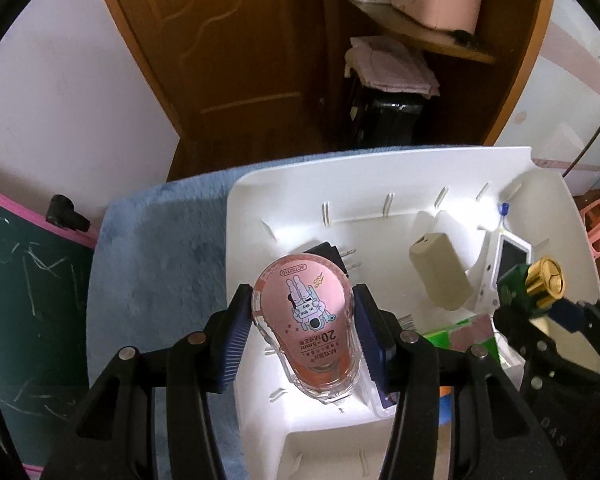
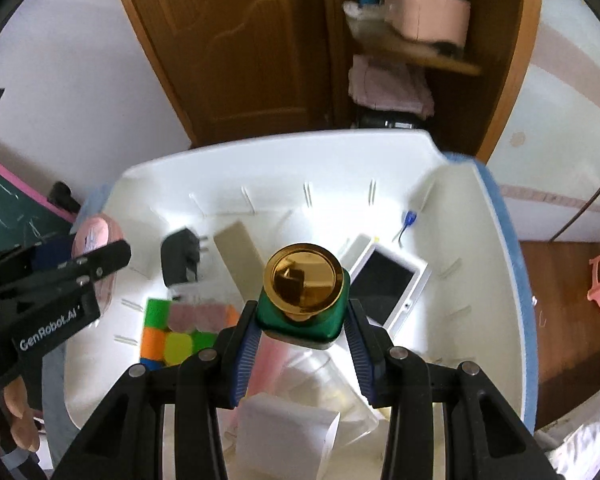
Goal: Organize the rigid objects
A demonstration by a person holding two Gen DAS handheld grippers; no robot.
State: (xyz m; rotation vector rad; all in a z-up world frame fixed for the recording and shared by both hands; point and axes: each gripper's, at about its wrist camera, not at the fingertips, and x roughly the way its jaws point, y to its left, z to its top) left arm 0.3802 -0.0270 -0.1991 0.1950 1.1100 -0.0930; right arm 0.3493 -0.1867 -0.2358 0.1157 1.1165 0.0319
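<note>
Left gripper [image 1: 304, 320] clamped on pink tape dispenser [image 1: 306, 316], right gripper [image 2: 302, 322] clamped on green bottle [image 2: 302, 304] — both over white bin [image 2: 260, 160]. Advice: lower into bare floor gaps, avoid cube [image 2: 172, 336] and tablet [image 2: 384, 280] — release low.

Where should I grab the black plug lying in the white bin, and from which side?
Grip the black plug across its blocky body's two flat sides, coming from above. It lies flat on the white bin floor, prongs pointing toward the beige block, so keep the fingers off that end.
</note>
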